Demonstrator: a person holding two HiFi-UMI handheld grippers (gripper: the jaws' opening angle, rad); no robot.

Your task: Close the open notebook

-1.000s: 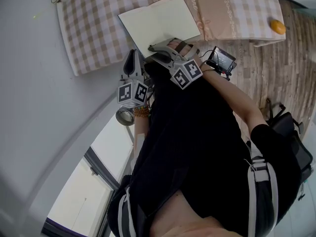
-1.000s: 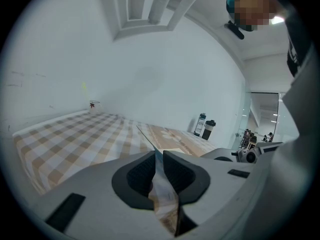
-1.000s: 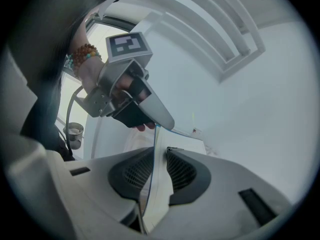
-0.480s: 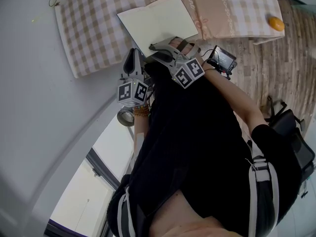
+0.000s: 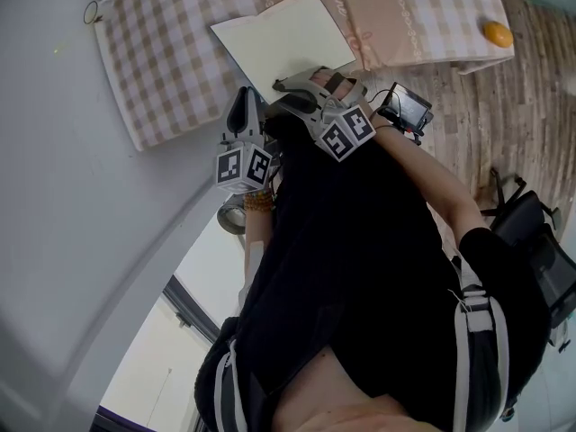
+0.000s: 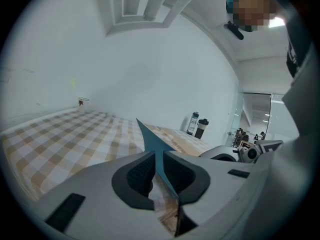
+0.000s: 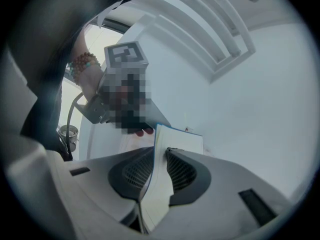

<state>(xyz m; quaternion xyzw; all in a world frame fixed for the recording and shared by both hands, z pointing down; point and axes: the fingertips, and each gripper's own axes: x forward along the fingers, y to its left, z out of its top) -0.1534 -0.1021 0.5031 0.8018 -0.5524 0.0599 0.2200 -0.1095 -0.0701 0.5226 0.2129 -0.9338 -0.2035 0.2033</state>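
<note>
My left gripper (image 6: 159, 171), tilted slightly downward, was clamped narrowly on the notebook (image 5: 283, 39) cover (image 6: 152, 143). My right gripper (image 7: 156, 176), just beside it, gripped the white pages (image 7: 163, 142).

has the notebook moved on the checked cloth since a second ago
No. The notebook keeps the same spot against the checked cloth; only the view shifted slightly.

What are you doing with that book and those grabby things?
A person holds a gripper in each hand, and both are clamped on the open notebook over a checked bedspread. The left gripper pinches the blue cover. The right gripper pinches a bundle of pages. The notebook is not closed yet.
</note>
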